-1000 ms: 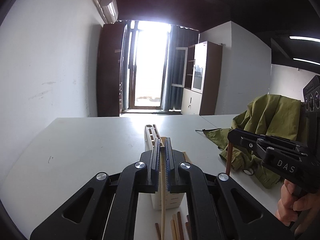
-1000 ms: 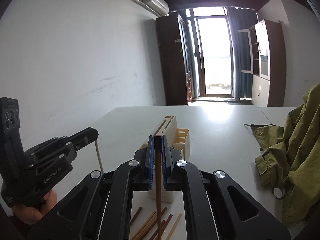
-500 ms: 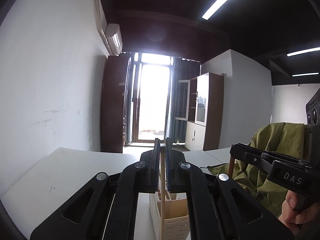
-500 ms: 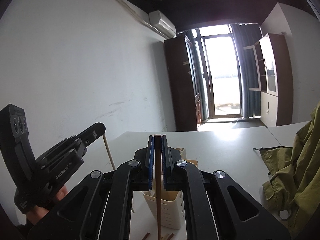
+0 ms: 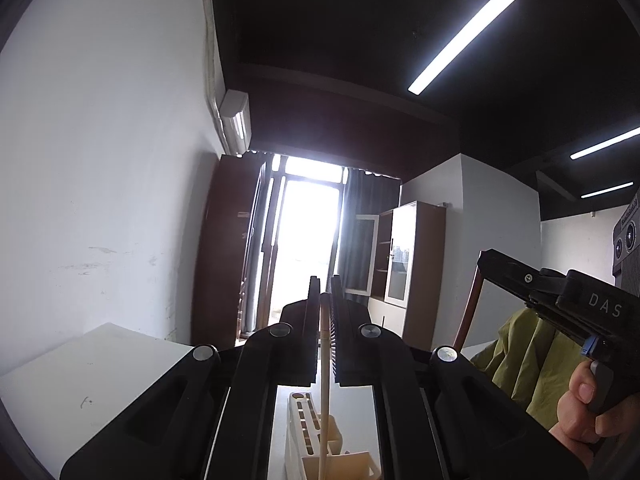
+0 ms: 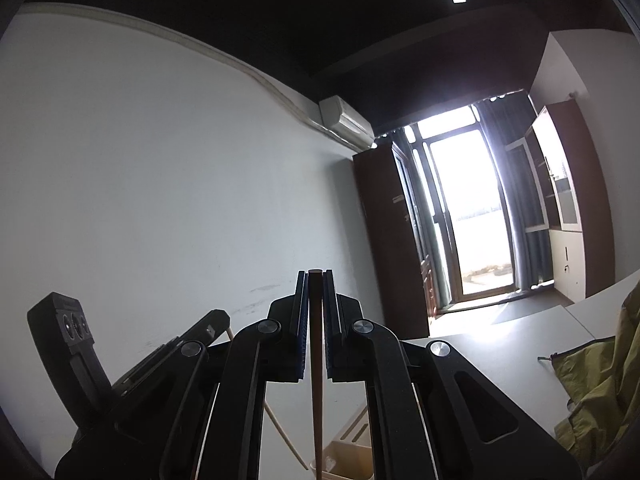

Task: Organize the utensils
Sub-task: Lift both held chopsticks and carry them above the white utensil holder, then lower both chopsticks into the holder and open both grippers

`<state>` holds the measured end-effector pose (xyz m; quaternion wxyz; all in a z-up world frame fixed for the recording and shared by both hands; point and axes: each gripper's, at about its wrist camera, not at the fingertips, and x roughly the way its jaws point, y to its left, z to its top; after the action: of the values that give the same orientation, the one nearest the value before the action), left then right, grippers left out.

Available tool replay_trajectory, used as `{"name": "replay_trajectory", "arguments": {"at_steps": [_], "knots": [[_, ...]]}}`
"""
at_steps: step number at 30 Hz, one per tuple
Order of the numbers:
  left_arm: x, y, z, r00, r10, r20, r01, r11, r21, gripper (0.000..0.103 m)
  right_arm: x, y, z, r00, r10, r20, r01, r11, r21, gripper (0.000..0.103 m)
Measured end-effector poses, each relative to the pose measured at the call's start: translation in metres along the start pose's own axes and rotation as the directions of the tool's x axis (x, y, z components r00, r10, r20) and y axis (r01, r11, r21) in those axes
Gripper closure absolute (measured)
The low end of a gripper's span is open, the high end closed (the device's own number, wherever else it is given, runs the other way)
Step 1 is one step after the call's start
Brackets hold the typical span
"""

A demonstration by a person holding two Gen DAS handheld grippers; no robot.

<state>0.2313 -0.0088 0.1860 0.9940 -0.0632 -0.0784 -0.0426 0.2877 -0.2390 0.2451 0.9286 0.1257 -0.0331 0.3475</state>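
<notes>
Both hand-held grippers rose and tilted up: left (image 5: 325,344) clamps pale chopstick (image 5: 325,400), right (image 6: 315,328) clamps dark chopstick (image 6: 316,400), above holder (image 5: 320,440). Risk: tips miss slots, sticks pivot.

Olive jacket (image 6: 600,396) lies crumpled on white bench (image 6: 500,344); air conditioner (image 6: 348,122) on wall; bright glass door (image 5: 304,248) beyond.

Matt black plastic left gripper (image 5: 325,292) pinches a pale, smooth wooden chopstick (image 5: 325,392); the right gripper (image 6: 315,284) a dark brown one (image 6: 317,380). Cream plastic utensil holder (image 5: 316,440). Crumpled olive cloth jacket (image 6: 596,392).
</notes>
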Motion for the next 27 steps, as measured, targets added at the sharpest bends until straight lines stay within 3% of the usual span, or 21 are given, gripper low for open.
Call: {"name": "replay_trajectory", "arguments": {"at_steps": [4, 9, 18, 27], "knots": [[0.005, -0.004, -0.005, 1.0, -0.009, 0.015, 0.009, 1.0, 0.002, 0.099, 0.001, -0.005, 0.007, 0.999, 0.022, 0.048, -0.021, 1.0, -0.007, 0.096], [0.009, -0.006, -0.014, 1.0, -0.003, 0.023, 0.003, 1.0, 0.024, 0.099, 0.006, -0.008, 0.009, 0.998, -0.01, 0.062, 0.013, 0.999, -0.045, 0.096], [0.034, 0.004, -0.034, 0.999, 0.024, -0.049, -0.022, 0.999, 0.028, 0.099, 0.031, -0.009, -0.012, 0.996, -0.075, -0.048, 0.071, 0.993, -0.089, 0.096], [0.033, 0.001, -0.055, 0.99, -0.015, -0.141, 0.022, 0.998, 0.052, 0.099, 0.038, -0.01, -0.042, 0.983, -0.109, -0.151, 0.09, 0.988, -0.126, 0.095]]}}
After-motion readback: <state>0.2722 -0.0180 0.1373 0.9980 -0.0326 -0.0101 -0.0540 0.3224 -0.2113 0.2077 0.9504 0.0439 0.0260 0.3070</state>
